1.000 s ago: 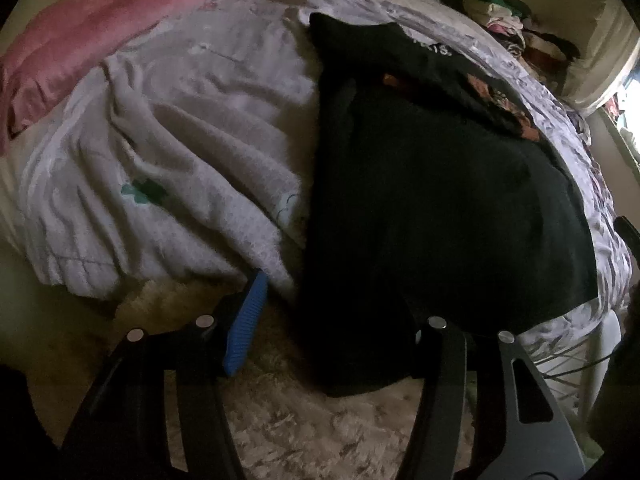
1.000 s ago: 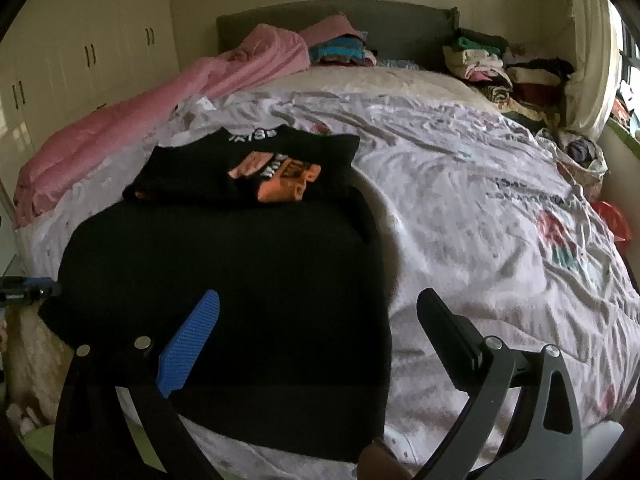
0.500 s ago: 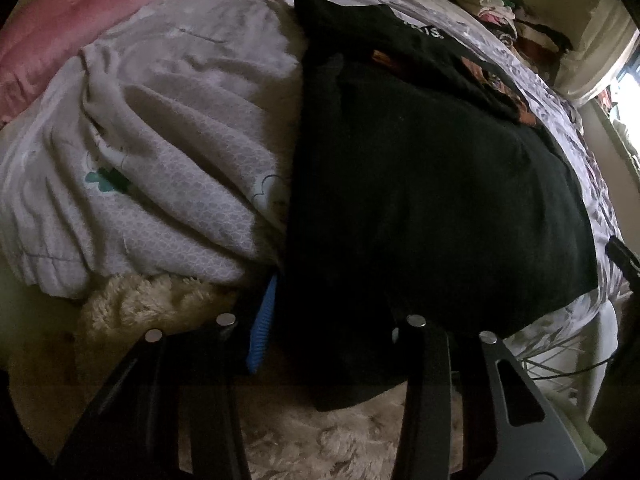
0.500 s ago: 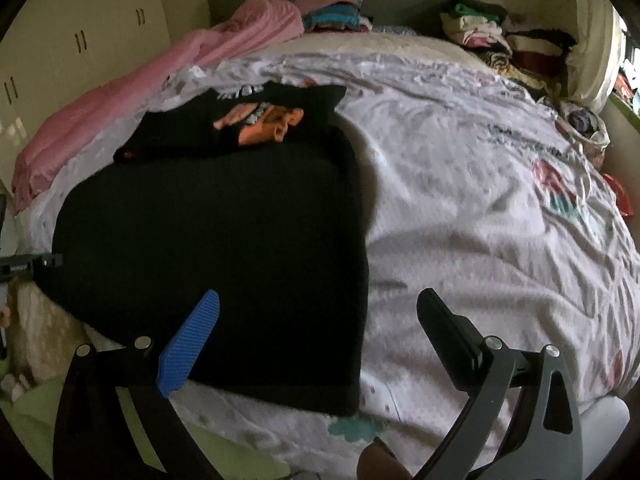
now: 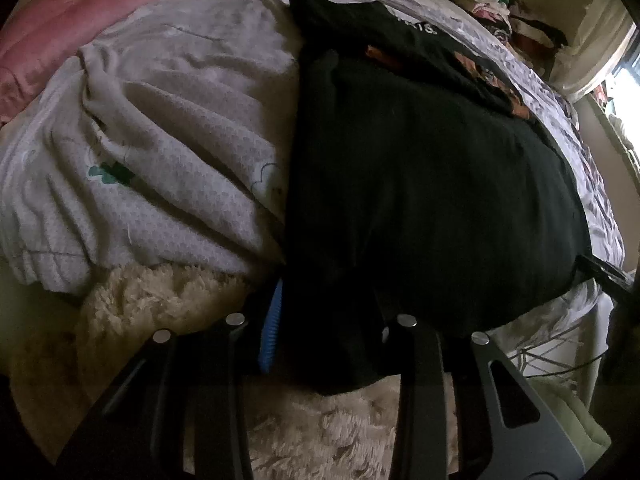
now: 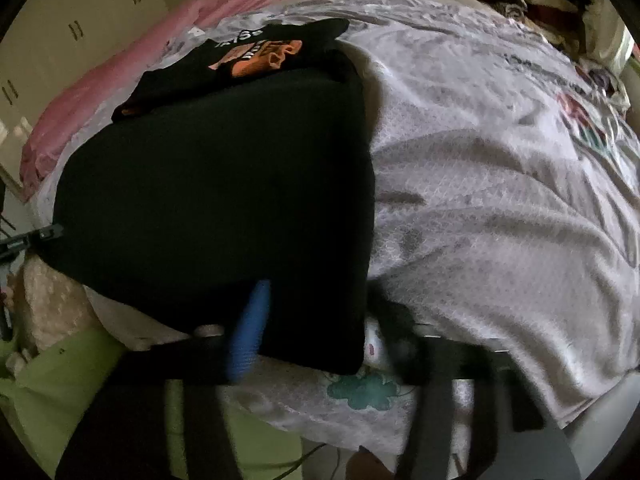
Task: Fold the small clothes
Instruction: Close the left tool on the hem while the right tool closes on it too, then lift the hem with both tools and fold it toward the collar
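- Since a second earlier, the right gripper (image 6: 320,320) dropped toward the bed edge and its jaws were closing, black cloth (image 6: 216,200) between them; whether they'd pinched it was too blurry to tell.
- The left gripper (image 5: 328,320) had also been closing and pinched that cloth's hanging corner.
- Two black garments: this one, and a printed tee (image 6: 248,60) just beyond it.
- White bedspread (image 6: 500,200), pink duvet (image 6: 132,76), fluffy rug (image 5: 320,432) below.

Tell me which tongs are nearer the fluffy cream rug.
Left. Left tongs, just closing on the black garment's corner, hang over the fluffy cream rug; right tongs, also closing around its other corner, sit across the garment.
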### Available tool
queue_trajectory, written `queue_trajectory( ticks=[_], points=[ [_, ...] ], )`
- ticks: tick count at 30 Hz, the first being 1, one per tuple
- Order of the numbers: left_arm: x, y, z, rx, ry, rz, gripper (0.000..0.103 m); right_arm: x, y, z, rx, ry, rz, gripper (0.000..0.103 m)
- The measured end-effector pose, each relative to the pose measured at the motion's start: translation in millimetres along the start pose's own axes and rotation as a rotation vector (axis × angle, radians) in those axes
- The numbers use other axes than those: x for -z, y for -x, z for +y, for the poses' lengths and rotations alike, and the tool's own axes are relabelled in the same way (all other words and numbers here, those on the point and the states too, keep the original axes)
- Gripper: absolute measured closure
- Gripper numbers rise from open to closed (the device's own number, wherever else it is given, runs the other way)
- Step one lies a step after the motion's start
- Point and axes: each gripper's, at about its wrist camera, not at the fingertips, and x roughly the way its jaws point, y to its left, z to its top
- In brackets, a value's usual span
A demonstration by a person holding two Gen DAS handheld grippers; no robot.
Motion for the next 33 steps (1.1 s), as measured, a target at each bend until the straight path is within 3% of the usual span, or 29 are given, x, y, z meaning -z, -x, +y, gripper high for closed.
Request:
queue_trajectory(
  ticks=[2, 3, 11, 13, 18, 33],
  points=[
    [1.6, 0.6, 0.0, 0.000, -0.006, 0.003, 0.077, -0.9, 7.0, 4.0, -0.009, 0.018, -0.025, 0.092],
    [2.1, 0.5, 0.1, 0.000, -0.008, 0.004, 0.077, -2.5, 13.8, 6.1, -0.018, 0.027, -0.053, 0.095],
    [1.2, -3.1, -5.6, -0.029, -0.016, 0.016, 0.077, -33.6, 68.0, 6.8, -0.155, -0.014, -0.303, 0.096],
    [1.2, -3.4, -9.9, -0.038, -0.022, 0.020, 0.085, -44.6, 76.4, 4.5, -0.166, -0.034, -0.346, 0.096],
    [1.5, 3.4, -11.7, -0.002, -0.014, 0.012, 0.100, -61.6, 82.7, 1.2, -0.181, -0.057, -0.391, 0.096],
    [-26.6, 73.9, -9.4, 0.077, 0.020, -0.176, 0.101, -61.3, 90.8, -5.0, -0.170, -0.094, -0.435, 0.096]
  ],
)
